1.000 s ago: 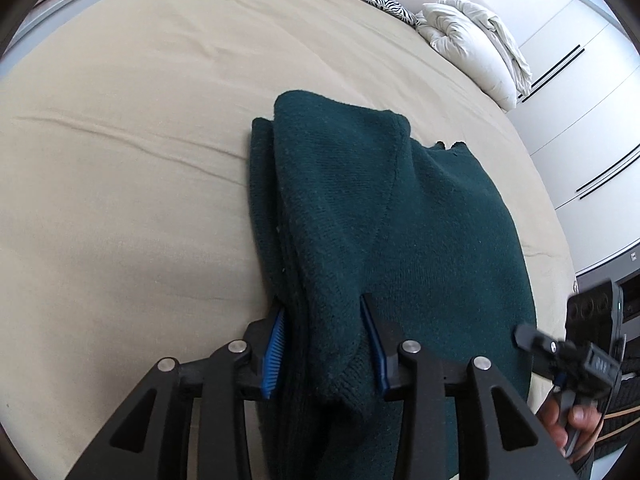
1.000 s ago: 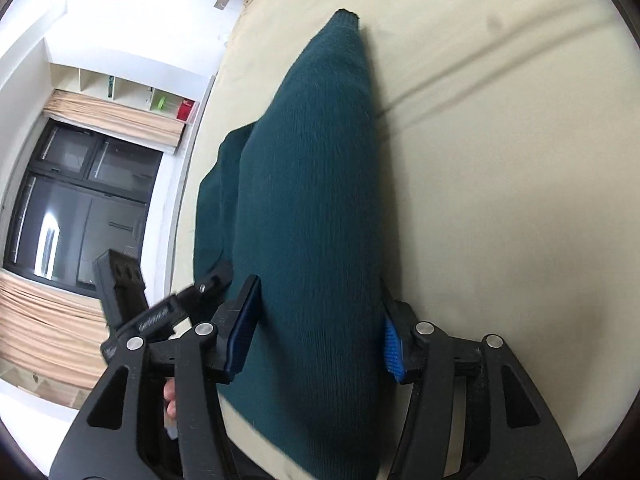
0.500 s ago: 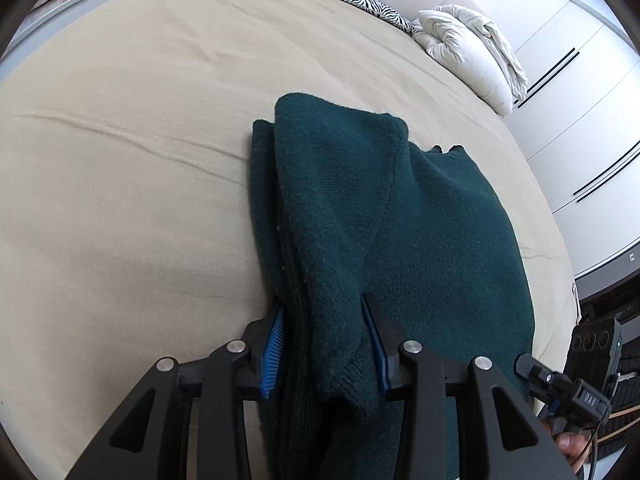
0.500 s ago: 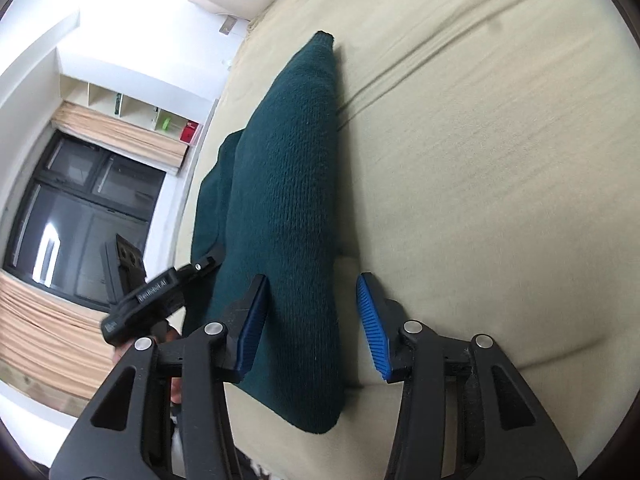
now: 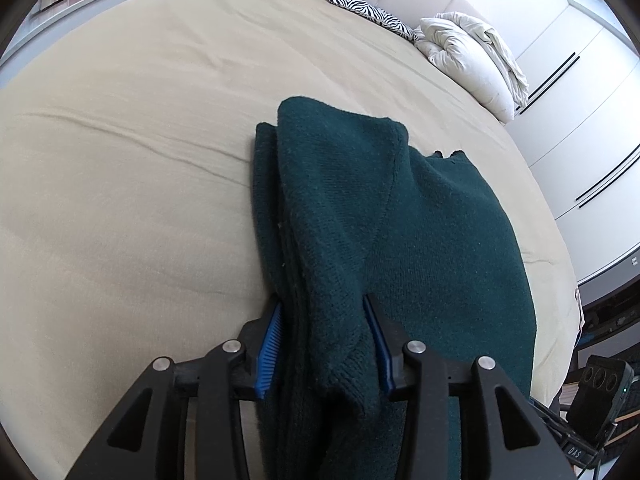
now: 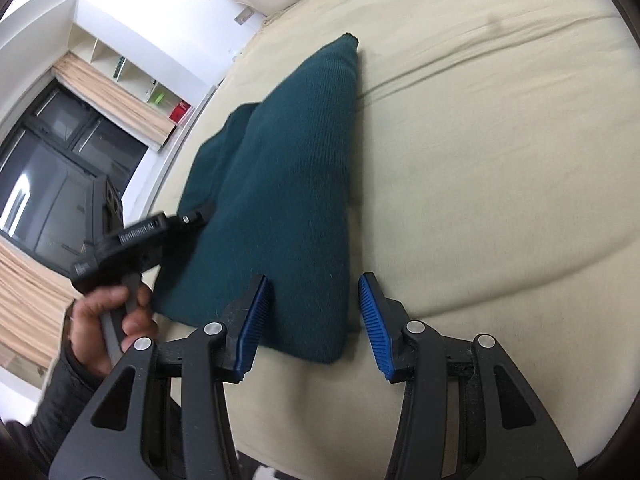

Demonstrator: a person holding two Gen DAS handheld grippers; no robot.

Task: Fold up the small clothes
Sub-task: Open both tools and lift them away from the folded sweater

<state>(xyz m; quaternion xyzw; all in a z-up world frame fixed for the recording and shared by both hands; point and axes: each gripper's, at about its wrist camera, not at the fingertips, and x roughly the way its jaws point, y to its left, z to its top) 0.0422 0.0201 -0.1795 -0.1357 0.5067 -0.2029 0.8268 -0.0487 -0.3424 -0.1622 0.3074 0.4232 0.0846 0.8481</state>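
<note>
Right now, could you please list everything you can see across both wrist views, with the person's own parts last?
sweater: one, dark green knit, folded, lying on the bed
bed cover: one, beige, under the sweater
zebra-print pillow: one, black and white, at the far edge of the bed
duvet: one, white, bundled beside the zebra-print pillow
wardrobe: white doors with dark handles, beyond the bed
shelves: white, on the wall above a dark window
left tool: one, black with blue pads, closed on the near edge of the sweater
right tool: one, black with blue pads, open around the sweater's corner, right pad apart from it
hand: one, holding the left tool's handle
</note>
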